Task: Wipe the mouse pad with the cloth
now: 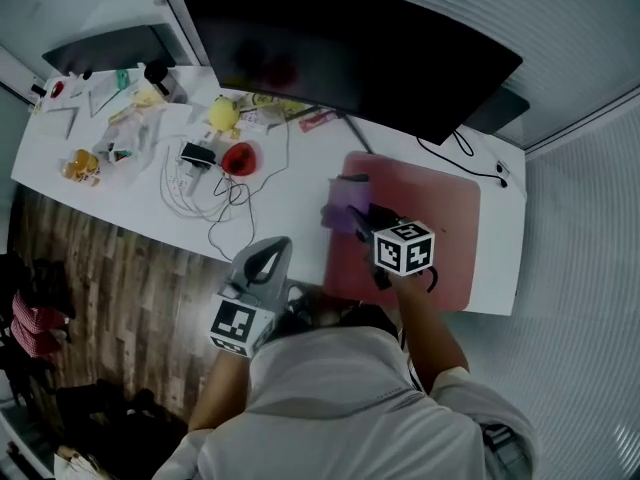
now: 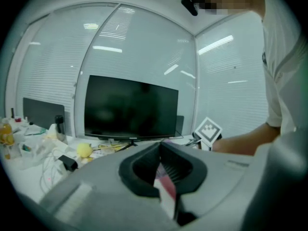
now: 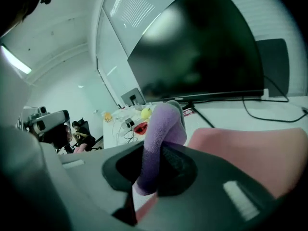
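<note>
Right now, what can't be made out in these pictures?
Whether the cloth touches the mouse pad: the right gripper hides the contact in the right gripper view, and it is too small in the head view.
Mouse pad's near edge: head view, partly covered by the person's arm.
Small items at the desk's left end: head view, too small and dim to name.

Purple cloth (image 1: pixel 346 206), pink mouse pad (image 1: pixel 440 223)
The pad lay flat on the counter (image 1: pixel 300 208); the cloth stood bunched at its left edge.

Purple cloth (image 1: pixel 345 206), pinkish mouse pad (image 1: pixel 440 218), white desk (image 1: pixel 100 193), blk monitor (image 1: pixel 350 48), poss. yellow ball (image 1: pixel 223 115).
</note>
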`<state>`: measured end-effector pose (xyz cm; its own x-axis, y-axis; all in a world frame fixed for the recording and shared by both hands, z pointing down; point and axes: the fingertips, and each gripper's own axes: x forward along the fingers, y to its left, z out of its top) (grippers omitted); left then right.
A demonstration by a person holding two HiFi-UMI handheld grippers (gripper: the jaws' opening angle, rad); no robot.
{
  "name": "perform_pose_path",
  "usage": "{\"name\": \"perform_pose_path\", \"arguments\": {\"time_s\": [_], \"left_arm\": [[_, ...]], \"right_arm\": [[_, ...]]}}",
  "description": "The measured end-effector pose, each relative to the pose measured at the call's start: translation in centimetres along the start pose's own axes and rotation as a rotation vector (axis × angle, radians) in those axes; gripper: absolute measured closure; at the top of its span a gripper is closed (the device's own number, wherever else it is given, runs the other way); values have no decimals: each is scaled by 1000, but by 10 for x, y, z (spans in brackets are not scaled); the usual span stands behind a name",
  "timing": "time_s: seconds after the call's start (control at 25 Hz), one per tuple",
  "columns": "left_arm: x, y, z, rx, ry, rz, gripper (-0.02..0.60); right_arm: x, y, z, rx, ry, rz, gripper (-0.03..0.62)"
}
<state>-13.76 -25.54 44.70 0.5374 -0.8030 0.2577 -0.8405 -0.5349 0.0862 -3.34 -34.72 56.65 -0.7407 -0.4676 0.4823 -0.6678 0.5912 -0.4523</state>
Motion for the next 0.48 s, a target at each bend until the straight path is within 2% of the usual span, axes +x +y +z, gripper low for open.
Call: {"name": "perform_pose_path", "arguments": {"time_s": [0.08,0.2,0.32,0.48], "left_arm": [[-23,19,-4,-4,-3,25,578],[-48,40,-11,-8,-2,56,578],[-59,44,-15,-4,-15,59,578],[-48,24,-12,4,-17,20,578]], "right_arm": [[29,21,-11,2,25,21,540],[65,23,-36,-6,102,-14,540],[76,5,-63,26,179,-86,539],[50,-36,-86,55,215,-192,539]]}}
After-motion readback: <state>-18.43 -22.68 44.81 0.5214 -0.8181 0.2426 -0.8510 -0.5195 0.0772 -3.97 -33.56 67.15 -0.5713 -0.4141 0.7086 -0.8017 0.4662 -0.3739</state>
